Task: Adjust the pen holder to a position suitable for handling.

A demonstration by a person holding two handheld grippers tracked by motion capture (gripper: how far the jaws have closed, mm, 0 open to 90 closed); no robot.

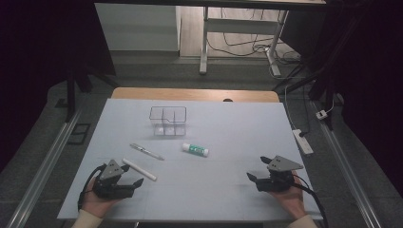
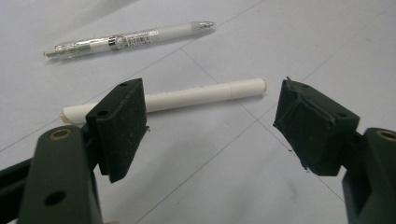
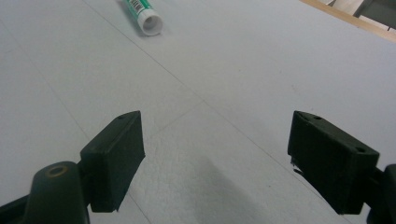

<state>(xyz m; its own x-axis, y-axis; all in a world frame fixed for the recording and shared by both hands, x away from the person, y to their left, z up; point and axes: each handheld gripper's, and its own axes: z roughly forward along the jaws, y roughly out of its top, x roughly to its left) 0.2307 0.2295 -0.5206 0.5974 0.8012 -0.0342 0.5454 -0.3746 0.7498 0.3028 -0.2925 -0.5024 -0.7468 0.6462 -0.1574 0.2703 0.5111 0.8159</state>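
Since the white marker (image 1: 139,169) is the closest thing to our left gripper (image 1: 131,175), we reckon that's the one we're going for first, and it's lying flat on the table (image 1: 228,190) just ahead of the jaws, untouched. In the left gripper view the marker (image 2: 187,96) runs crosswise right behind the wide-open, empty jaws. A bit further out sits the clear pen (image 1: 146,151), then the glue stick (image 1: 195,149) toward the middle, and the clear organizer (image 1: 167,120) beyond them, which looks empty as far as we can tell. So nothing seems done yet; all three bits are loose on the table. Our right gripper (image 1: 256,171) rests low near the table's front right, jaws spread wide with nothing between them, angled toward the glue stick. Both hands sit low at the near edge, wrists roughly level.
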